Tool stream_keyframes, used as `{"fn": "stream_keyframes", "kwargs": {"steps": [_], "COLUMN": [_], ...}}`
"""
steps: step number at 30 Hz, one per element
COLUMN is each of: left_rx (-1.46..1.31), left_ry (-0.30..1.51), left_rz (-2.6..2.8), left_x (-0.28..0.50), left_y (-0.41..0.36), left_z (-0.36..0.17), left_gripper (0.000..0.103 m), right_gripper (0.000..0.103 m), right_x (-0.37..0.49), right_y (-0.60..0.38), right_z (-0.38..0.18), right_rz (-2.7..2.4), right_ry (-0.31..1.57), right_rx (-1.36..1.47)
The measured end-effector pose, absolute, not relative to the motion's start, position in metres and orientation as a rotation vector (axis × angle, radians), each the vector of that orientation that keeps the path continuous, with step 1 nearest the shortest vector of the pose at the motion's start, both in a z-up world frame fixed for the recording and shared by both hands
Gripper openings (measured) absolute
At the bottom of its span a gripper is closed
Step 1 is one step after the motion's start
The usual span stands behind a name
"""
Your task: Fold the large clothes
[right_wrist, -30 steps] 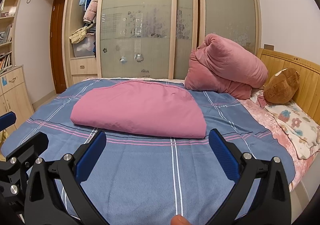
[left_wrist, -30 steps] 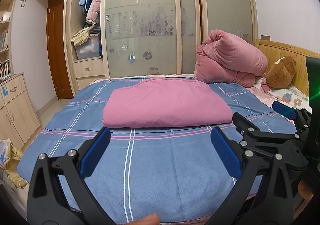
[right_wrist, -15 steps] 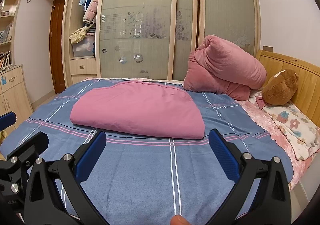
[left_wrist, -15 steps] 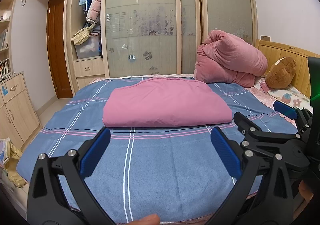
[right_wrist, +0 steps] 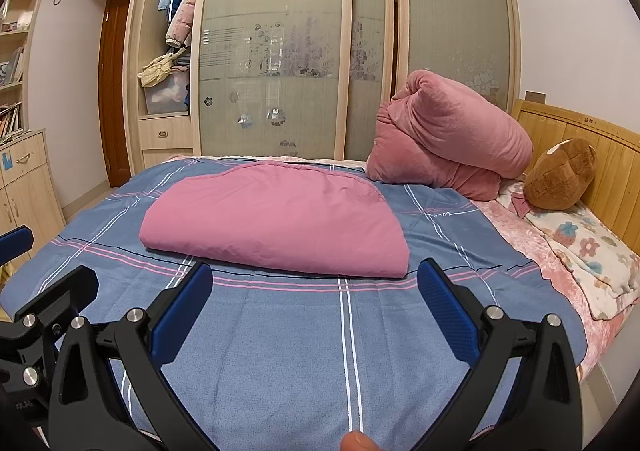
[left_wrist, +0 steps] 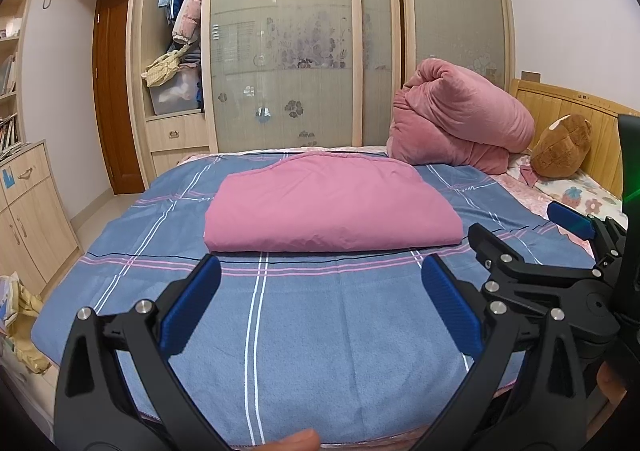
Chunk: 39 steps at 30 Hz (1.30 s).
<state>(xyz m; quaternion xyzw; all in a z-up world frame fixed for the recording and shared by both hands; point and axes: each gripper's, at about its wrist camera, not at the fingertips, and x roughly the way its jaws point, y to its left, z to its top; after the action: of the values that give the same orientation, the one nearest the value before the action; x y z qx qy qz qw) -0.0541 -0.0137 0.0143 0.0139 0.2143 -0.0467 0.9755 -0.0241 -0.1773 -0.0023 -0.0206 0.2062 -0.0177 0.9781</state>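
Now we stand at the foot of the bed, which has a blue sheet with white and pink stripes, slightly fuzzy in look. On its middle lies the pink cloth, already folded into a thick flat packet — the near edge is straight and rounded, the far edge curves like an arch. It looks soft and a little puffy, with fine wrinkles along the near fold. Behind it, toward the headboard, a rolled pink quilt of plush material rests beside a brown stuffed toy.

We hold the left gripper and the right gripper low over the near part of the sheet, well apart from the cloth, both with jaws wide apart and nothing between them.

We judge the folding nearly complete. If one more fold is wanted, we should take the two near corners at the same moment and lift evenly — otherwise the puffy layers may slide.
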Motion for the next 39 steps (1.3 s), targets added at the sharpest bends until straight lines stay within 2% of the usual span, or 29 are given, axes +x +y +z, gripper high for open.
{"fn": "stream_keyframes", "kwargs": {"steps": [39], "left_rx": [0.036], "left_ry": [0.451], "left_rz": [-0.109], "left_x": [-0.047], "left_y": [-0.012], "left_z": [-0.002], "left_gripper": [0.101], "right_gripper": [0.102], "right_x": [-0.016], "right_y": [-0.187], "right_z": [-0.014], "right_rz": [-0.043], "right_ry": [0.44], "right_rx": [-0.05]}}
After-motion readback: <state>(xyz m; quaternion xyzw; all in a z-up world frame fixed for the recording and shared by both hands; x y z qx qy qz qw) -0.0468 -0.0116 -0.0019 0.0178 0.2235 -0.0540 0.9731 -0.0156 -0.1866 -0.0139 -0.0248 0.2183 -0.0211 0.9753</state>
